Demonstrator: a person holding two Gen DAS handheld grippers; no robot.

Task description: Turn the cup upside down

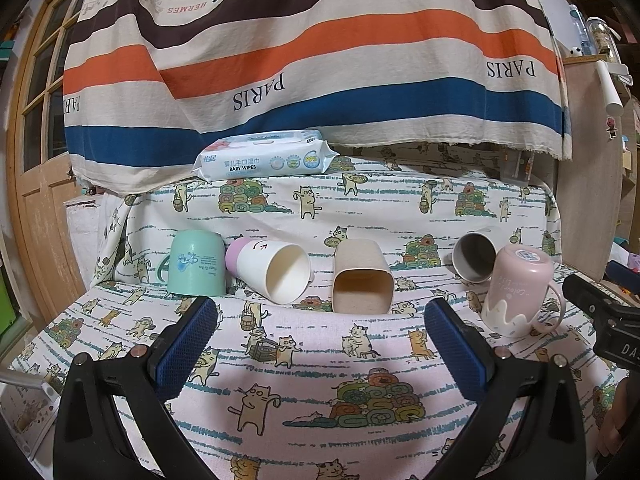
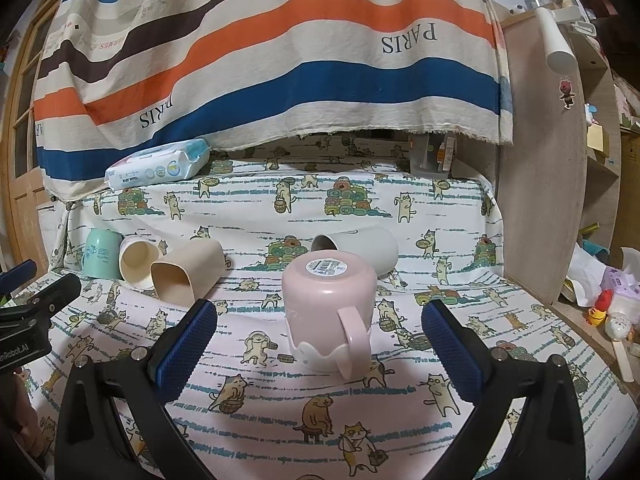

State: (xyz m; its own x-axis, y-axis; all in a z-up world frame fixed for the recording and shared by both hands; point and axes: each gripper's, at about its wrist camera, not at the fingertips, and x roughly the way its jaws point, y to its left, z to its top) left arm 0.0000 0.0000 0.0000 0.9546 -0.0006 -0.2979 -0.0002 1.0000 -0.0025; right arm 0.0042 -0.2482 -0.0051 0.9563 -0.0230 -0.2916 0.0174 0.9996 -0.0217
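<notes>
Two hand-held grippers hovered over a table draped in a cat-print cloth [image 2: 280, 412]. The right gripper [image 2: 319, 334] had its blue-padded jaws spread wide and held nothing. Just beyond them, between the two pads and a little left of centre, stood a pink mug [image 2: 330, 308], already mouth-down with its labelled base on top and its handle turned toward the camera. The left gripper [image 1: 321, 330] was likewise wide apart and empty, with only bare cloth between its pads.

A little farther, almost straight ahead of the left gripper, a beige square cup [image 1: 362, 278] lay on its side, its long axis running near to far and its open mouth facing the gripper. It was probably the next cup to be turned over, and the left gripper was the nearer one. To its left, a white cup with a lilac base [image 1: 276, 270] also lay on its side, touching an upside-down mint cup [image 1: 196, 262]. To the right, a grey cup [image 1: 474, 256] lay tipped over behind the pink mug.

Nothing blocked the way to the beige cup. Farthest away, a pack of baby wipes [image 1: 266, 156] rested on a raised ledge beneath a hanging striped cloth [image 1: 312, 60].
</notes>
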